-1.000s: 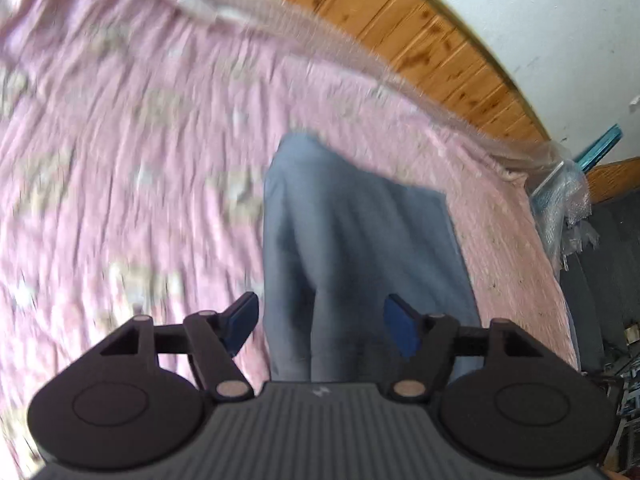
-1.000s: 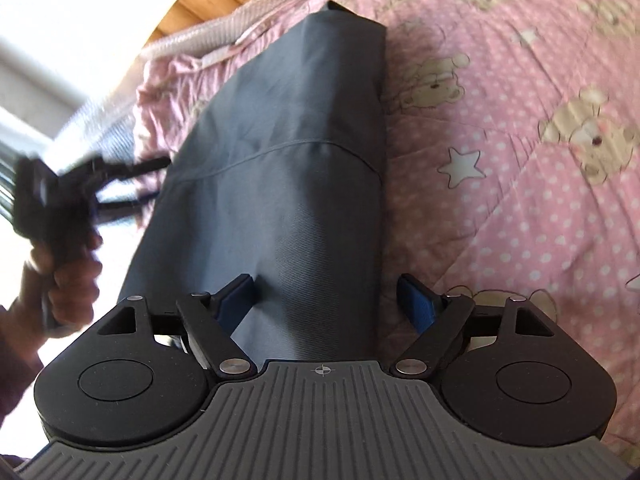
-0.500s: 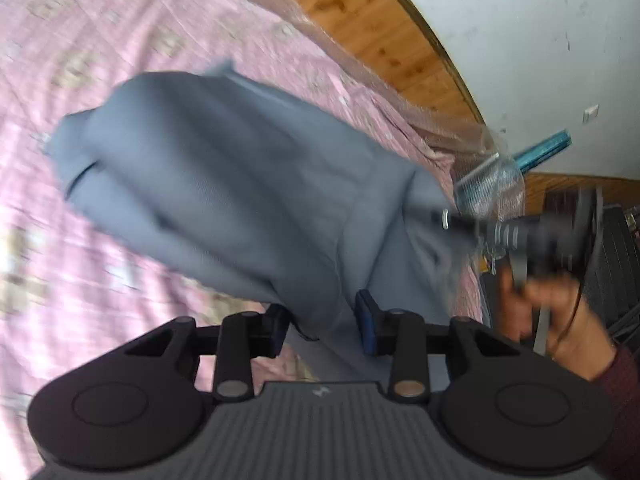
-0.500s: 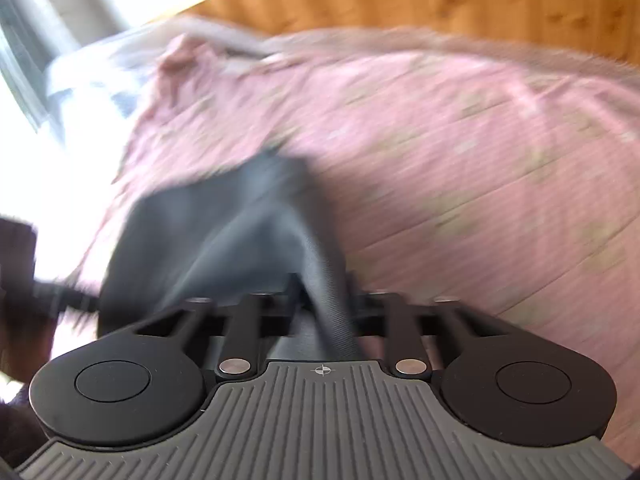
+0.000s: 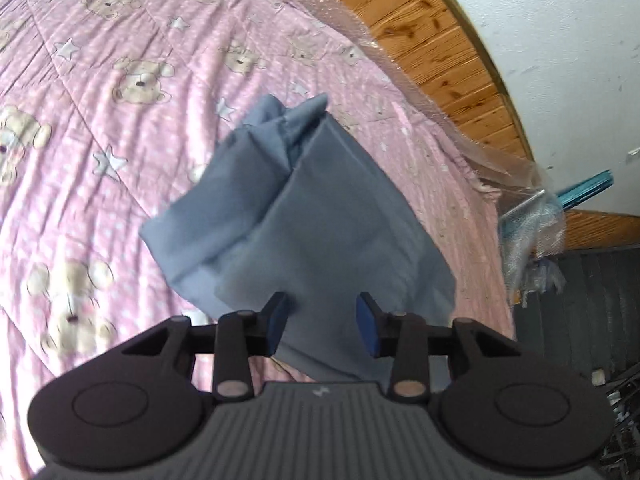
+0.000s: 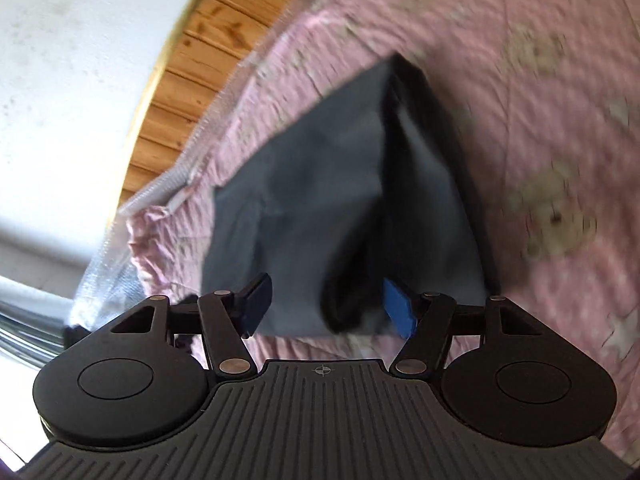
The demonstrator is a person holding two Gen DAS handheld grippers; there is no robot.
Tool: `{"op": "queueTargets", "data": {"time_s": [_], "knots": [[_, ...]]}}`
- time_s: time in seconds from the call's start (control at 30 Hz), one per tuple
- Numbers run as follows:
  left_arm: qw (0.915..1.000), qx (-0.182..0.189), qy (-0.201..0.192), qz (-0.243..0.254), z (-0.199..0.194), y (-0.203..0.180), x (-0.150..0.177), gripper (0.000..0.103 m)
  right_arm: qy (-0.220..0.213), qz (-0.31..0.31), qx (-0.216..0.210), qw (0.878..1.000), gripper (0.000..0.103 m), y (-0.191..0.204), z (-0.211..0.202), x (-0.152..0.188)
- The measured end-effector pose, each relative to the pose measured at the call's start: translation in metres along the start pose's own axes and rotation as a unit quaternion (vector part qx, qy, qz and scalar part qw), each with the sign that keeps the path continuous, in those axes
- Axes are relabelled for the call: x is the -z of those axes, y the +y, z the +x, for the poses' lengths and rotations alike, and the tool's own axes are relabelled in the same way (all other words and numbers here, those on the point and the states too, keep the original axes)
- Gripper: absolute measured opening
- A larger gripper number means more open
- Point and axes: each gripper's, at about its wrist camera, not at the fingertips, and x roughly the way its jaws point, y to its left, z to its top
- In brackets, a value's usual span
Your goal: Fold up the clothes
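Note:
A grey-blue garment point(image 5: 304, 216) lies folded over on itself on a pink bedspread point(image 5: 100, 128) with teddy bears and stars. Its far end is bunched into a peak. My left gripper point(image 5: 322, 322) is open just above the garment's near edge, with nothing between the blue pads. In the right wrist view the same garment point(image 6: 320, 200) lies in a loose folded heap. My right gripper point(image 6: 326, 306) is open over its near edge and holds nothing.
A wooden bed frame point(image 5: 432, 40) and a white wall point(image 5: 560, 60) run behind the bed. Clear plastic wrap point(image 5: 528, 220) bunches at the bed's far right corner, with a dark floor point(image 5: 592, 300) beyond. The bed's edge and plastic point(image 6: 120, 248) lie to the left in the right wrist view.
Both grippers were shut on the garment half a second ago, carrying it over. Now both have opened and let it go, and the garment rests folded on the bed.

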Motion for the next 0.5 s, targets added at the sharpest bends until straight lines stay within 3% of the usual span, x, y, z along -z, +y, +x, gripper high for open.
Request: {"op": "queueTargets", "data": {"time_s": [0.1,0.13,0.17,0.23,0.3,0.4,0.5], "knots": [[0.9997,-0.013,0.004,0.019,0.009,-0.001,-0.010,0.037,-0.004,-0.006,-0.006,1.000,0.052,-0.001,0.020,0.005],[0.9994,-0.015,0.005,0.031,0.009,-0.003,-0.011,0.035,-0.005,-0.018,-0.004,1.000,0.037,0.003,0.024,0.004],[0.9988,-0.017,0.006,0.045,0.008,-0.005,-0.011,0.027,-0.006,-0.038,0.008,0.999,0.016,0.010,0.026,0.002],[0.9979,-0.021,0.006,0.062,0.006,-0.005,-0.011,0.014,-0.012,-0.079,0.030,0.996,0.009,0.024,0.028,-0.003],[0.9978,-0.026,0.006,0.062,0.003,0.003,-0.010,0.001,-0.027,-0.116,0.049,0.992,0.008,0.040,0.020,-0.005],[0.9976,-0.032,0.005,0.061,-0.001,0.015,-0.008,0.001,-0.010,-0.139,0.093,0.986,0.008,0.039,0.029,-0.003],[0.9973,-0.039,0.004,0.061,-0.005,0.027,-0.006,0.003,0.006,-0.118,0.088,0.989,0.010,0.022,0.038,-0.001]]}}
